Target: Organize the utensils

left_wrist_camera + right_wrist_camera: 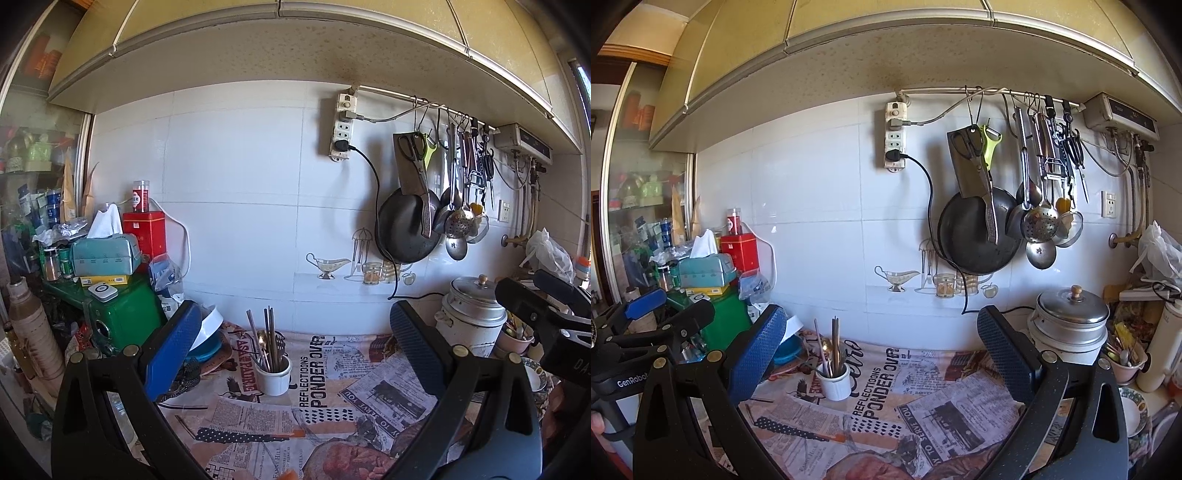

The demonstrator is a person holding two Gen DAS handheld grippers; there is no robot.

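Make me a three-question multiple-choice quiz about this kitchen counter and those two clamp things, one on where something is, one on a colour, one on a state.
1. Where do the utensils stand?
A. In the white cup on the printed cloth
B. On the steel pot lid
C. Inside the green box

2. What colour are the pads on the gripper fingers?
A. Red
B. Blue
C. Yellow

3. How is the left gripper?
A. Shut on a spoon
B. Shut on the cup
C. Open, holding nothing

Answers: 1 A, the handles rise out of the cup; 2 B, both views show blue textured pads; 3 C, its fingers stand wide apart, and so do those of the right gripper.
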